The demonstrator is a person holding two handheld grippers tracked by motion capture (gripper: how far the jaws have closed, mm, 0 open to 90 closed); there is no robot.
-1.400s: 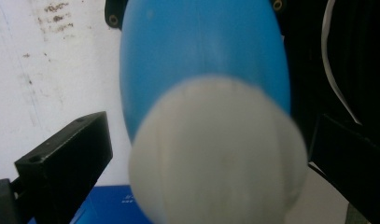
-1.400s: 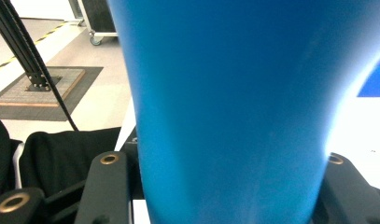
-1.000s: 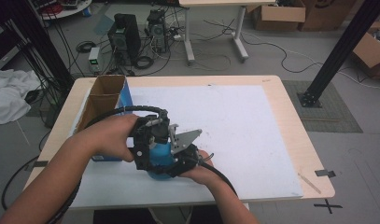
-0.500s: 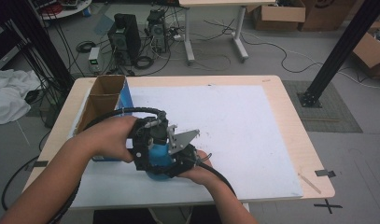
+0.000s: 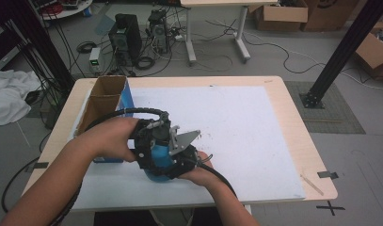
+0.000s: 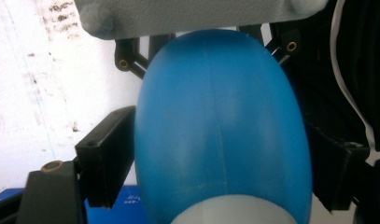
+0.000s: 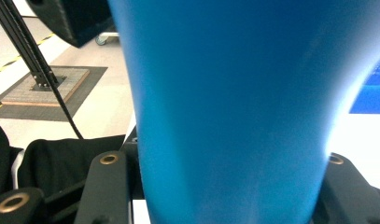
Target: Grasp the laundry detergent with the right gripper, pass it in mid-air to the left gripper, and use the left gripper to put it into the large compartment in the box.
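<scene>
Near the front edge of the table (image 5: 292, 117), both of the person's forearms come in from the bottom of the high view and meet over the white sheet (image 5: 236, 122) that covers most of the tabletop. The left hand (image 5: 109, 139) wraps around the left gripper (image 5: 149, 141) from the left side, knuckles up, with the thick black cable (image 5: 132, 112) arching over it. The right hand (image 5: 198, 174) cups the right gripper (image 5: 179, 162) from below and from the right, its grey three-cornered plate (image 5: 184, 140) tilted upward between the two hands.

Both grippers press against a smooth blue rounded object (image 5: 160, 157) held between them, just above the sheet. In the left gripper view, the blue object (image 6: 222, 126) sits squarely between the two black jaws, its sides against their inner faces, so the jaws are closed on it at about its own width. A pale, whitish part shows at its lower end. In the right gripper view, the blue object (image 7: 234, 112) again stands between the two jaws, which close against its narrower part on either side.

Just left of the hands stands an open cardboard box (image 5: 104, 94) with a blue side, touching the left edge of the sheet. Blue printed card with small white lettering shows low in the left gripper view, but the writing is too blurred to read.
</scene>
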